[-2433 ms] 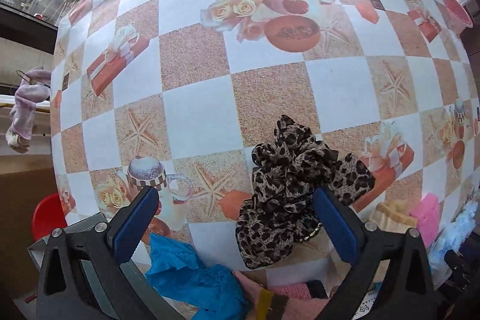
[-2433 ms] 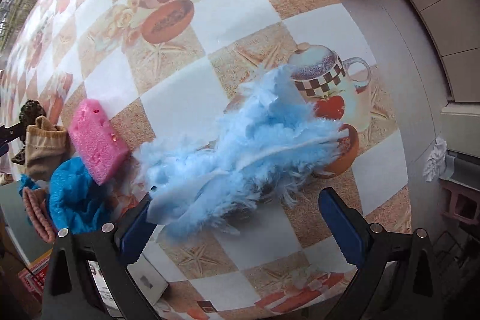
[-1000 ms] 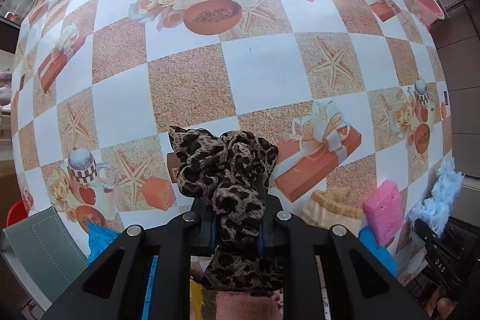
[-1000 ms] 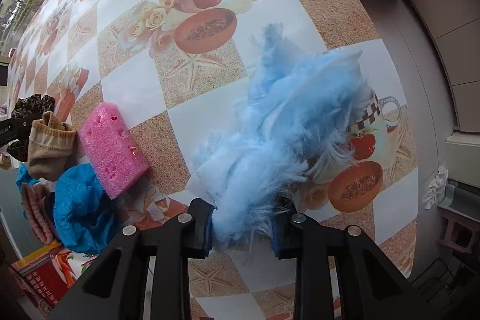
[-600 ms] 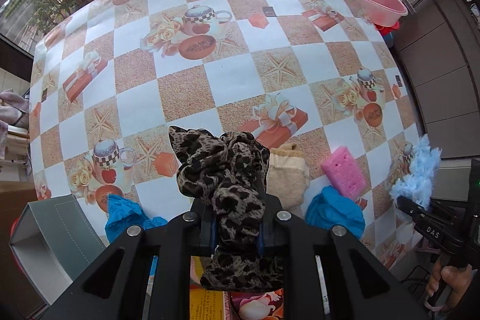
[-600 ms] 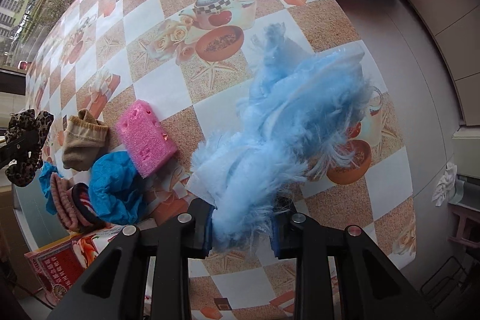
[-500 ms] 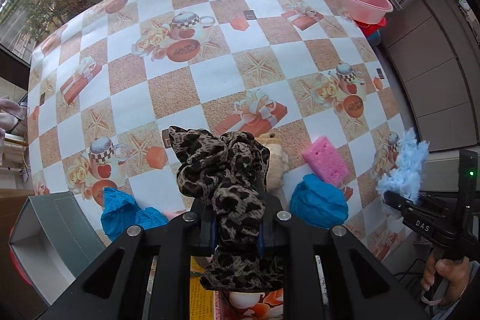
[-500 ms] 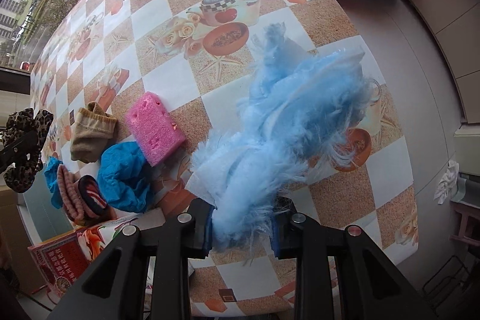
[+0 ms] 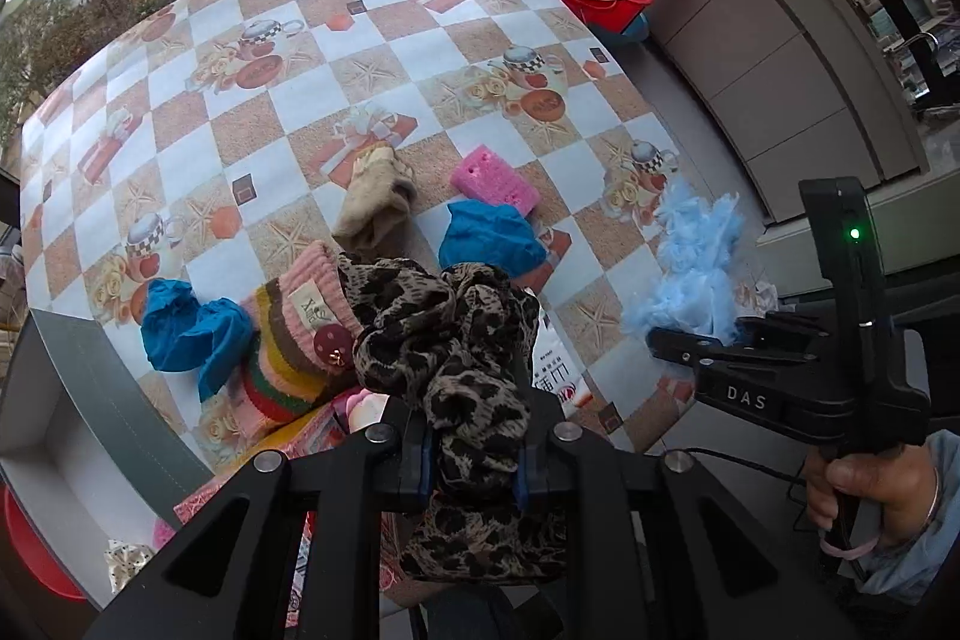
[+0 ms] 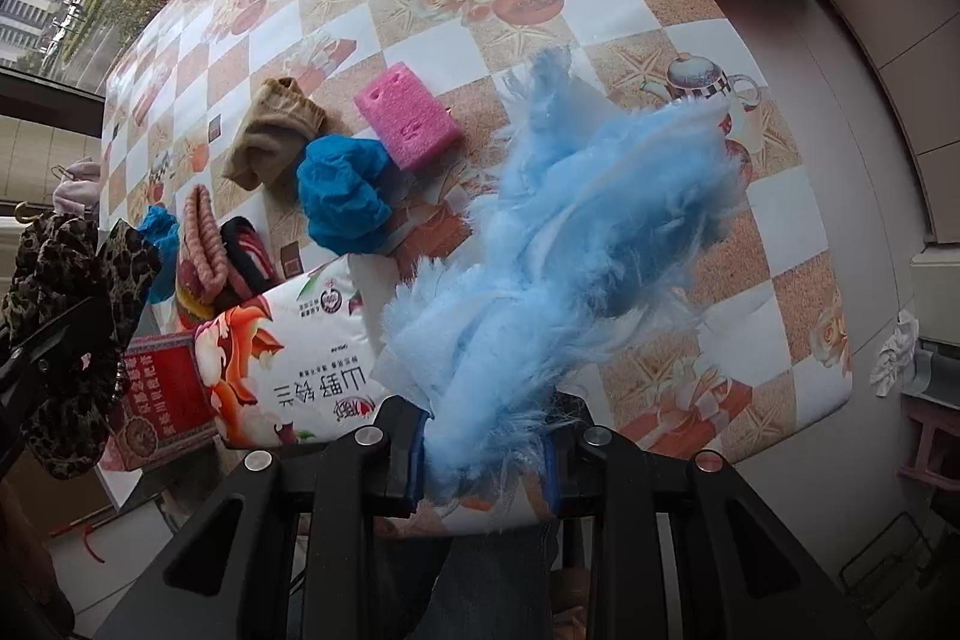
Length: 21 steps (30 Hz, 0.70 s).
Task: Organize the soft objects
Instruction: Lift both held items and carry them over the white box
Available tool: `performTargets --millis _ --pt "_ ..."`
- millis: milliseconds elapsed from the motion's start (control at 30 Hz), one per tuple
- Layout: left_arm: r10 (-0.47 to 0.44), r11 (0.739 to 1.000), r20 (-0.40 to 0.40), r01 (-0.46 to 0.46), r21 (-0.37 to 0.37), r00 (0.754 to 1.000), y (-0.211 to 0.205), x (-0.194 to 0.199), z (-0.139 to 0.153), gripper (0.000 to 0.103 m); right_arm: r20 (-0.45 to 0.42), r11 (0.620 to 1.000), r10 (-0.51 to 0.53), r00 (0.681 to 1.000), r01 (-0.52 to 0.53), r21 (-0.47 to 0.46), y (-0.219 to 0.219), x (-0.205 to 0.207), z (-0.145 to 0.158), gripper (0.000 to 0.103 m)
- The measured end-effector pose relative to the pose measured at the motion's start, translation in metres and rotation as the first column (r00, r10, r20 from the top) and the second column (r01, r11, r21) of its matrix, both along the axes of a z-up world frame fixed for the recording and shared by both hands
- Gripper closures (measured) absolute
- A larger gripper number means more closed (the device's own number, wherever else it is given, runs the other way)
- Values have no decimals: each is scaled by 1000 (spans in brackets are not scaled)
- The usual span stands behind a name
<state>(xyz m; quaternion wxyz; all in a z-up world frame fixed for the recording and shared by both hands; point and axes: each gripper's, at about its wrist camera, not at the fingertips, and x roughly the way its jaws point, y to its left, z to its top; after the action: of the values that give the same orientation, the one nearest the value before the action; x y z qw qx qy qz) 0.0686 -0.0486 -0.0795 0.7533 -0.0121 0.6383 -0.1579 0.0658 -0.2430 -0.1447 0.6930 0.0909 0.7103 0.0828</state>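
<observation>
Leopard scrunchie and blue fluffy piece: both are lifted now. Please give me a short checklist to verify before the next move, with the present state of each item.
1. Left claw is shut on the leopard scrunchie: ok, fabric is pinched between the pads.
2. Right claw is shut on the blue fluffy piece: ok.
3. Both pieces hang free of the table: ok, as far as both views show.
4. Open grey box at the table's left edge has room: cannot tell, only part of the inside shows.
5. The two claws are apart: ok, the right one is at the far right in the left view.
6. Items left on the table: pink sponge, beige sock, striped sock, blue cloths: not ok, still unsorted.
</observation>
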Motion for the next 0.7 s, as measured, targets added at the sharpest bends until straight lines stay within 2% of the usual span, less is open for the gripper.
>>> performTargets --millis 233,433,700 --pt "-43 999 52 43 -3 998 13 -46 19 83 -12 995 100 995 -100 -15 28 -38 14 73" --pt "-14 1000 87 15 -9 996 38 -73 31 83 -6 984 177 984 -177 -12 54 -64 26 73" --pt "84 996 135 -81 -30 987 77 -90 48 83 74 967 256 964 -255 -15 86 -76 55 73"
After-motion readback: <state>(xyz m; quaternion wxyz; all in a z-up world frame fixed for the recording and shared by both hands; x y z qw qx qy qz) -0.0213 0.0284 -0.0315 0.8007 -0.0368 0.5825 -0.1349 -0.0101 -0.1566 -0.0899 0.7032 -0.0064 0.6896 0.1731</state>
